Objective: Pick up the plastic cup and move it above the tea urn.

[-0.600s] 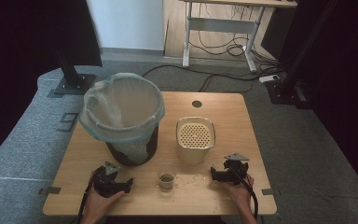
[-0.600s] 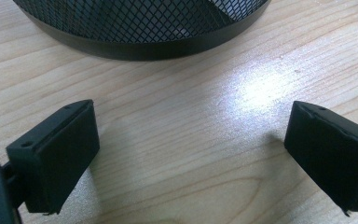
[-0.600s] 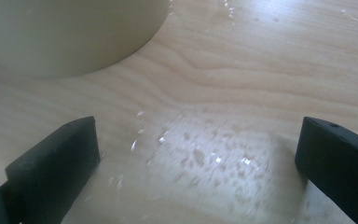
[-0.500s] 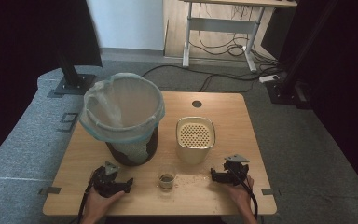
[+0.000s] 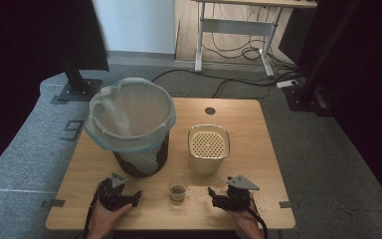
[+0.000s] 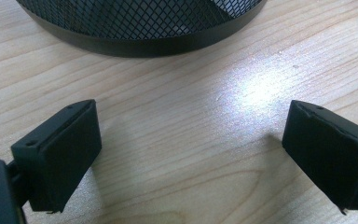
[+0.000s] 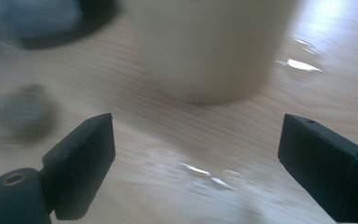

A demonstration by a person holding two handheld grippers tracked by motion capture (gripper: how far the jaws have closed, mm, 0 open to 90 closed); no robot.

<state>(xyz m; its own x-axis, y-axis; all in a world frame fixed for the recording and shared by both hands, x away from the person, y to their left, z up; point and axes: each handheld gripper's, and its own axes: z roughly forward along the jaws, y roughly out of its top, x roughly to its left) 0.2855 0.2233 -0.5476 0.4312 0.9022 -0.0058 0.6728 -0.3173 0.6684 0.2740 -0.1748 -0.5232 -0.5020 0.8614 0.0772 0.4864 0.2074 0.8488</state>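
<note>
High view: small cup (image 5: 178, 189) seemingly upright.

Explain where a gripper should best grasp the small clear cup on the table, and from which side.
Probably across the side wall of the small clear cup, just below its rim, coming in level from the right gripper. The cup stands upright, round and narrow, with bare table on both sides.
</note>
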